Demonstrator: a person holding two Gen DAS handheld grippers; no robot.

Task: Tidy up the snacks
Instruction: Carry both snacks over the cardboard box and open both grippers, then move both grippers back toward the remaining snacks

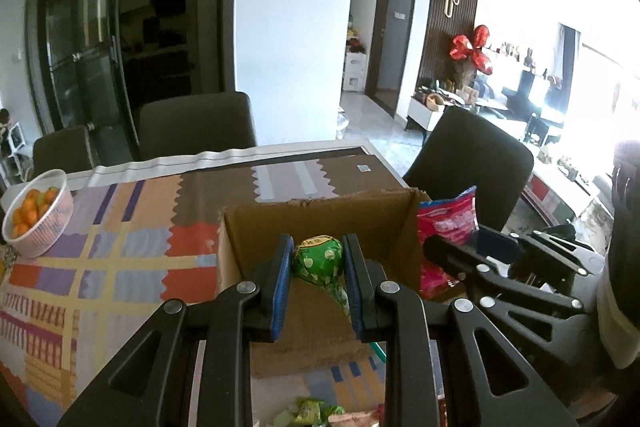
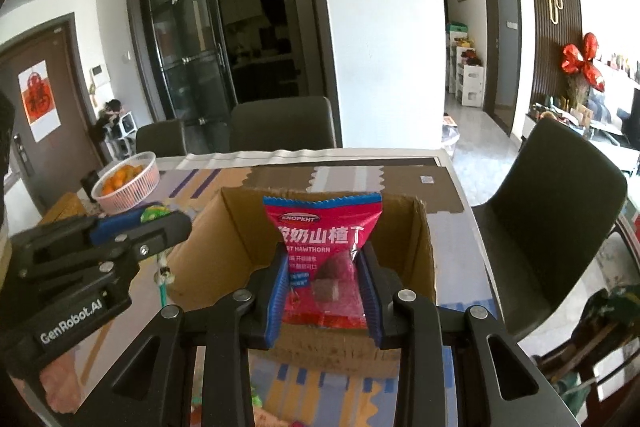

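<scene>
An open cardboard box stands on the patterned tablecloth. My left gripper is shut on a green snack packet and holds it over the box's near edge. My right gripper is shut on a red hawthorn snack bag and holds it over the box opening. The red bag also shows in the left wrist view, at the right of the box. The left gripper shows in the right wrist view, left of the box.
A white basket of oranges sits at the table's left. More snack packets lie in front of the box. A flat cardboard sheet lies behind it. Dark chairs stand around the table.
</scene>
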